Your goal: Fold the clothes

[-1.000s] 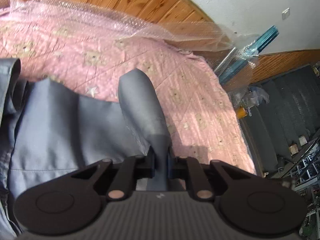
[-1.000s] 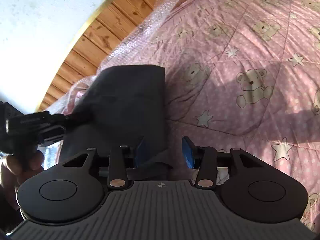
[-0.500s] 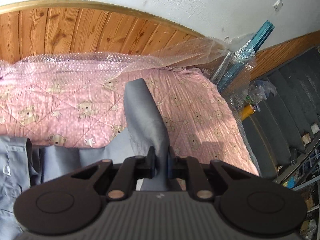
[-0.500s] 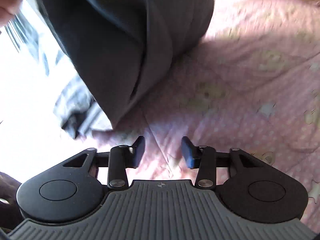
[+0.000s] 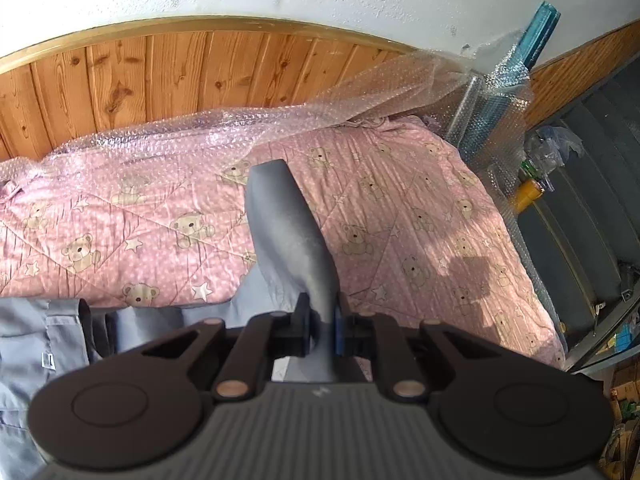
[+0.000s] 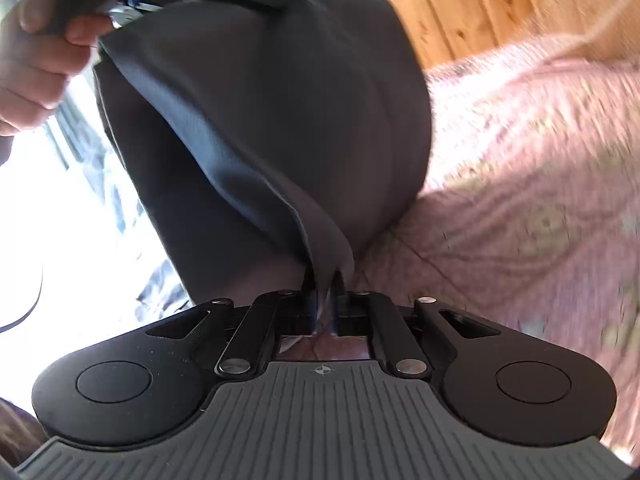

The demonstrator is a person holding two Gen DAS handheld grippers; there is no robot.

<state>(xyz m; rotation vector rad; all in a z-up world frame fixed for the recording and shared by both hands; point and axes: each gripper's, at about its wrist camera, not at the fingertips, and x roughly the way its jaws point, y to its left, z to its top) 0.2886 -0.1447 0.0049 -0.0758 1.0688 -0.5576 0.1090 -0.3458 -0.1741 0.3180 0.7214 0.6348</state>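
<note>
A grey garment (image 5: 288, 232) lies partly on the pink teddy-bear quilt (image 5: 400, 200). My left gripper (image 5: 322, 320) is shut on a raised fold of it, held above the bed; more of the garment, with a white label, lies at lower left (image 5: 44, 344). In the right wrist view the same garment (image 6: 280, 120) hangs dark and stretched between both grippers. My right gripper (image 6: 323, 292) is shut on its lower edge. The other gripper and the hand holding it (image 6: 44, 52) show at upper left.
A wooden headboard (image 5: 180, 72) and white wall stand behind the bed. Bubble wrap (image 5: 320, 112) lies along the quilt's far edge. A wrapped blue bar (image 5: 508, 80) leans at the right. Dark stairs with clutter (image 5: 580, 208) lie right of the bed.
My right gripper has closed on the garment's edge; it was open before. My left gripper has lifted and tilted up, showing more headboard and wall.
</note>
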